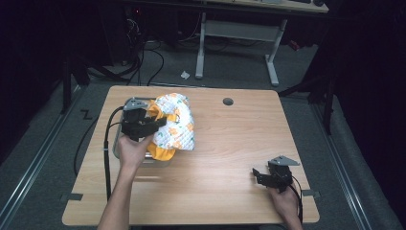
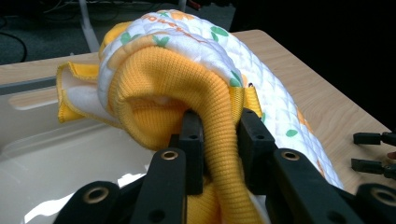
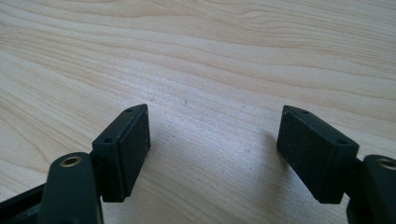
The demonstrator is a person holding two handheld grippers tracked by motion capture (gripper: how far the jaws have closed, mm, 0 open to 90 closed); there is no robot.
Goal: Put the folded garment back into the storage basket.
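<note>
A quilted white garment (image 1: 175, 125) with orange and green prints and yellow knit trim lies bunched at the table's left, partly over a pale tray (image 1: 116, 143). My left gripper (image 1: 152, 125) is shut on the garment's yellow ribbed band (image 2: 219, 116), which runs between the two black pads. The white quilted part (image 2: 261, 79) arches over and behind the jaws. My right gripper (image 1: 257, 176) rests low near the table's front right edge, open, with bare wood between its fingers (image 3: 126, 149).
The wooden table (image 1: 230, 143) has a round cable hole (image 1: 228, 101) at the back centre. The cream tray (image 2: 56, 163) lies under the garment. Beyond the table stand a white desk frame (image 1: 273, 52) and floor cables. The right gripper's fingertips (image 2: 369, 151) show at the far right.
</note>
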